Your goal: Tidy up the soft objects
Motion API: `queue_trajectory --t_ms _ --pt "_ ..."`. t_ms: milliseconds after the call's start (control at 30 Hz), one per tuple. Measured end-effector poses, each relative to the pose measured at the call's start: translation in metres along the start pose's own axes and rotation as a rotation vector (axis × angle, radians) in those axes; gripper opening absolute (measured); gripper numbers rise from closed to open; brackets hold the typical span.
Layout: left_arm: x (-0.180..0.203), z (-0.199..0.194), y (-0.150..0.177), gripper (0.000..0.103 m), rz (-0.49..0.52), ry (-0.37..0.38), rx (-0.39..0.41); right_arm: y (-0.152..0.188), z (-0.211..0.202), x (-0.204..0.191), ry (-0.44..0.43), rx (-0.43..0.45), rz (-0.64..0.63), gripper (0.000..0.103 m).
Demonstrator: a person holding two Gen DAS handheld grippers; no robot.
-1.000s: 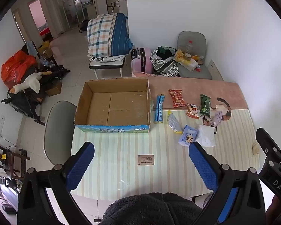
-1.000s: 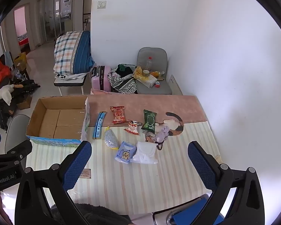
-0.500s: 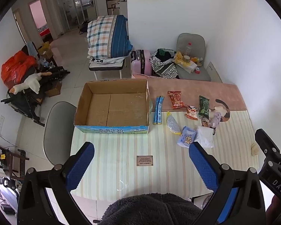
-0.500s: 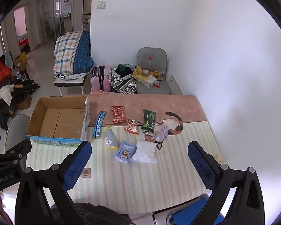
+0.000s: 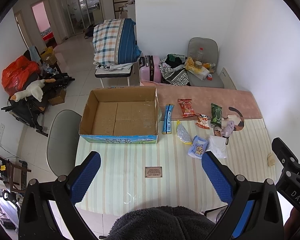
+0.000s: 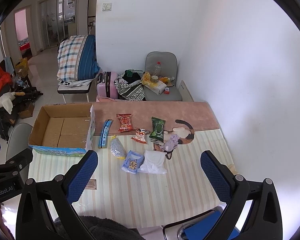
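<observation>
An open, empty cardboard box sits at the table's far left. To its right lie several soft packets: a blue strip pack, a red snack bag, a small orange bag, a green pack, a silver pouch, a blue tissue pack, a white bag and a lilac cloth. My left gripper and right gripper are open and empty, held high over the table's near edge.
The table has a striped cloth and a pink mat at the back. A small label plate lies near the front. A grey chair stands left of the table. The white wall runs along the right.
Both views have drifted slightly; the table items sit a little lower and nearer in frame. Nothing was taken hold of or moved.
</observation>
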State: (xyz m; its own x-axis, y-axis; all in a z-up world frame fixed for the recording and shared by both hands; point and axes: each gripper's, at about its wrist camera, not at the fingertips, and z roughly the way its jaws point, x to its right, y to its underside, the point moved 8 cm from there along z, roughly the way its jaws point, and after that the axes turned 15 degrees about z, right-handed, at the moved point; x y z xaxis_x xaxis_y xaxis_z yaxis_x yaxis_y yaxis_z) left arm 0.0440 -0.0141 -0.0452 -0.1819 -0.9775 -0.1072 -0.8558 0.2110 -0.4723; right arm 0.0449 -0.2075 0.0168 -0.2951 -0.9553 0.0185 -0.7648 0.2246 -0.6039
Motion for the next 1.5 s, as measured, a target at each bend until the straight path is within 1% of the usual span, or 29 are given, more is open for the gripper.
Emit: queue_trajectory --t_ms 33,600,1500 --pt "-0.001 -0.003 0.007 0.103 -0.001 -0.001 0.007 0.0 0.0 0.0 0.001 0.001 -0.001 0.103" --pt "0.003 -0.013 0.005 0.103 0.002 -0.012 0.026 -0.001 -0.009 0.003 -0.007 0.027 -0.01 0.103" --pt "0.004 -0.017 0.007 0.103 0.005 -0.018 0.037 -0.007 -0.013 0.007 -0.02 0.026 0.001 0.103"
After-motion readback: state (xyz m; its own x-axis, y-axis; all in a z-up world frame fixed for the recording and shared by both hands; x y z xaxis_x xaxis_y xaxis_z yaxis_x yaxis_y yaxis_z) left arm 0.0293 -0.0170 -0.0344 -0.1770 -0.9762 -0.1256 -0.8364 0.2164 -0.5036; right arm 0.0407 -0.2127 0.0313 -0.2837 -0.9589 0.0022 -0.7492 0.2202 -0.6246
